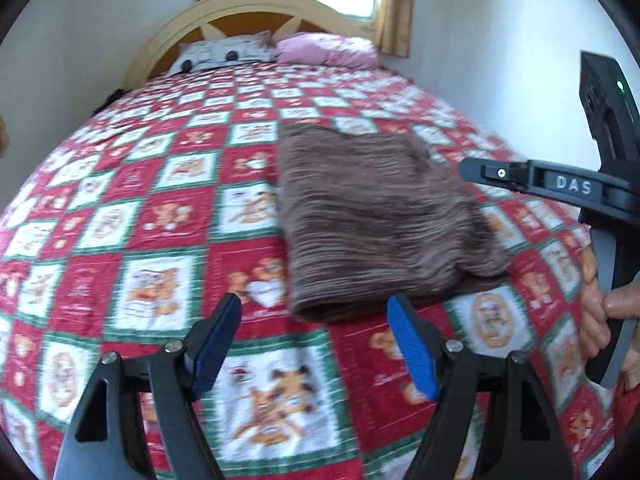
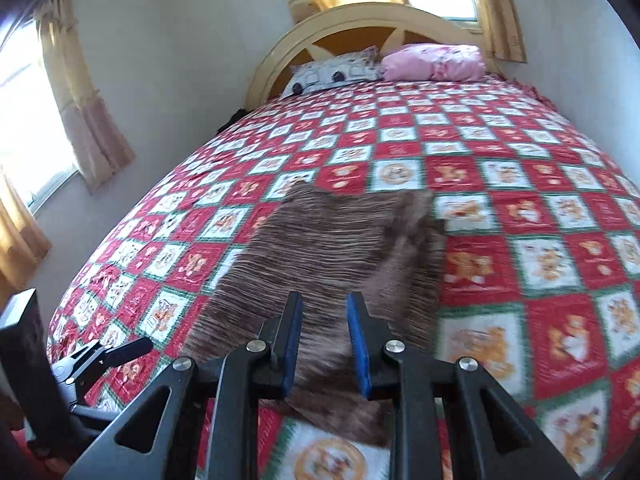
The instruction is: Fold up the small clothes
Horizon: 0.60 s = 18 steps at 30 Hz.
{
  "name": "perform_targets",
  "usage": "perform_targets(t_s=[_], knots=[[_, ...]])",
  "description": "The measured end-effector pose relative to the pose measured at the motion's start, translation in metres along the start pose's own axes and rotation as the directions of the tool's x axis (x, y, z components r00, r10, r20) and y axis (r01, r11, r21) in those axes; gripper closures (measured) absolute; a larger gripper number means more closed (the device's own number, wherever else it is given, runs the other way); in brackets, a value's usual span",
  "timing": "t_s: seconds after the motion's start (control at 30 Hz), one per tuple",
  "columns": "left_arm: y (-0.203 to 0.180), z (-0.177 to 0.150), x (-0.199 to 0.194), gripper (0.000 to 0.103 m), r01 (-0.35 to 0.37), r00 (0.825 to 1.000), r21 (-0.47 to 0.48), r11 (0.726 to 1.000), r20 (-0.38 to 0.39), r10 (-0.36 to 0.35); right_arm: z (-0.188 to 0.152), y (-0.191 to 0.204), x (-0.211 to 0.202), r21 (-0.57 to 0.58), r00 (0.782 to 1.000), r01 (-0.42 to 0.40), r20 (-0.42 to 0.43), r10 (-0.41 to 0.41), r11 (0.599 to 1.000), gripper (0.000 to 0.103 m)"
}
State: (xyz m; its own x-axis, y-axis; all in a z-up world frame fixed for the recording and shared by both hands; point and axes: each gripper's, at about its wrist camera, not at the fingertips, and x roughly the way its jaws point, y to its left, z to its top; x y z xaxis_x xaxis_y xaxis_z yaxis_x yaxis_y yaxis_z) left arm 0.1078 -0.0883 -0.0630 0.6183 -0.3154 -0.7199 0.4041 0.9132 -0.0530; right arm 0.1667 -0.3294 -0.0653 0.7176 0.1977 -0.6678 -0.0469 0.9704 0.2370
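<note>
Over on the left, our left gripper [image 1: 314, 316] hovers above the patchwork quilt [image 1: 160, 216], fingers spread wide, nothing between them. Just ahead lies the brown striped garment [image 1: 372, 216], folded flat in the middle of the bed, its rolled near edge just beyond the blue pads [image 1: 412, 352]. Moving right, our right gripper [image 2: 325, 308] sits low over that same cloth, fingers apart with a narrow gap, not clamped. Far back, a grey pillow [image 2: 336, 70] and a pink pillow [image 2: 434, 62] rest against the headboard [image 2: 360, 20].
</note>
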Motion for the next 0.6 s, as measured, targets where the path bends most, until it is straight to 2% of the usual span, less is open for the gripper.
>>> perform_targets(t_s=[0.07, 0.17, 0.23, 0.37, 0.43, 0.53, 0.6], knots=[[0.003, 0.001, 0.000, 0.025, -0.045, 0.999, 0.024, 0.999, -0.002, 0.045, -0.009, -0.005, 0.017, 0.001, 0.998, 0.017, -0.064, -0.017, 1.000, 0.079], [0.007, 0.002, 0.000, 0.025, -0.079, 0.997, 0.036, 0.996, 0.009, 0.079, -0.034, -0.020, 0.030, 0.001, 0.984, 0.087, -0.153, -0.086, 0.996, 0.080], [0.010, 0.003, 0.003, 0.025, -0.087, 0.996, 0.035, 0.996, 0.003, 0.087, -0.052, -0.037, 0.017, 0.048, 0.994, 0.037, -0.105, -0.032, 0.998, 0.080], [0.009, 0.004, 0.011, 0.025, -0.093, 0.996, 0.046, 0.995, -0.011, 0.094, -0.067, -0.055, -0.011, 0.165, 0.998, 0.005, -0.067, 0.007, 0.986, 0.079], [0.009, 0.004, 0.010, 0.023, -0.101, 0.995, 0.056, 0.993, -0.003, 0.101, -0.067, -0.057, -0.019, 0.173, 0.996, 0.044, -0.082, -0.030, 0.984, 0.079], [0.010, 0.010, 0.014, 0.019, -0.114, 0.993, 0.058, 0.992, 0.005, 0.114, -0.045, -0.047, -0.037, 0.125, 0.995, 0.092, 0.012, -0.094, 0.988, 0.079], [0.010, 0.019, 0.019, 0.019, -0.124, 0.992, 0.050, 0.991, 0.008, 0.123, -0.023, -0.040, -0.037, 0.087, 0.994, 0.096, 0.052, -0.100, 0.992, 0.079]])
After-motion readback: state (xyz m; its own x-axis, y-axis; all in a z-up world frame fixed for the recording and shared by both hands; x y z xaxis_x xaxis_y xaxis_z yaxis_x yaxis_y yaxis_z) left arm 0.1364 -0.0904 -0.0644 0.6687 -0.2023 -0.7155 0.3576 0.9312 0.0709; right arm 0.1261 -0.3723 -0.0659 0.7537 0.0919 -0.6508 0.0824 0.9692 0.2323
